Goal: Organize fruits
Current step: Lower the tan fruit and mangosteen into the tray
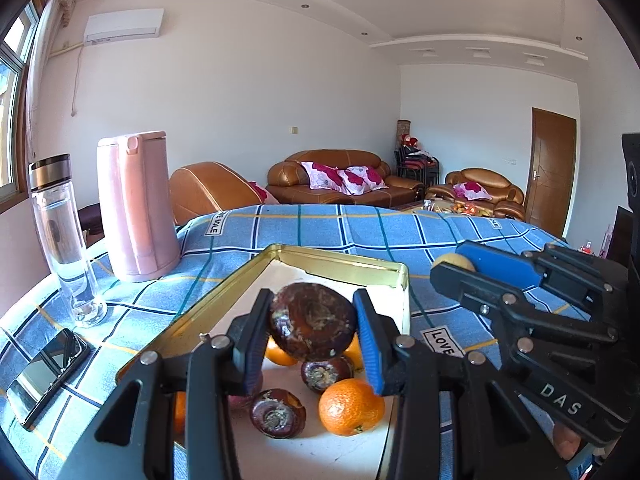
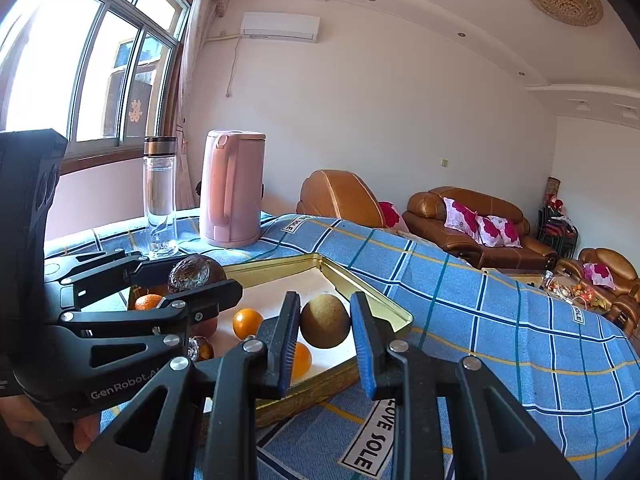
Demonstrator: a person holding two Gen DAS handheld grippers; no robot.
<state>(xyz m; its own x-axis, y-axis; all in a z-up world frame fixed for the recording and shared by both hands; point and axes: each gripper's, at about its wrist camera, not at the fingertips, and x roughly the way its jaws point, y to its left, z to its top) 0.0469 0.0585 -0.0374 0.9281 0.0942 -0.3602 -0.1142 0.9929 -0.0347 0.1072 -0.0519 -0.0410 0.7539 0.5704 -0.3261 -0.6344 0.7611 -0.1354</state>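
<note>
My left gripper (image 1: 313, 322) is shut on a dark brown round fruit (image 1: 313, 322) and holds it above the gold-rimmed tray (image 1: 340, 261). Under it in the tray lie an orange (image 1: 351, 407) and two more dark brown fruits (image 1: 278, 413). My right gripper (image 2: 325, 322) is shut on a yellow-brown round fruit (image 2: 325, 321) above the tray's near right corner (image 2: 400, 316). In the right wrist view the left gripper (image 2: 192, 276) shows at left with its dark fruit (image 2: 191, 274); oranges (image 2: 247, 322) lie in the tray.
A pink kettle (image 1: 136, 208) and a clear glass bottle (image 1: 64, 240) stand at the back left of the blue checked cloth (image 1: 320, 224). A phone (image 1: 46, 376) lies at the left edge. Brown sofas (image 1: 344, 180) stand behind the table.
</note>
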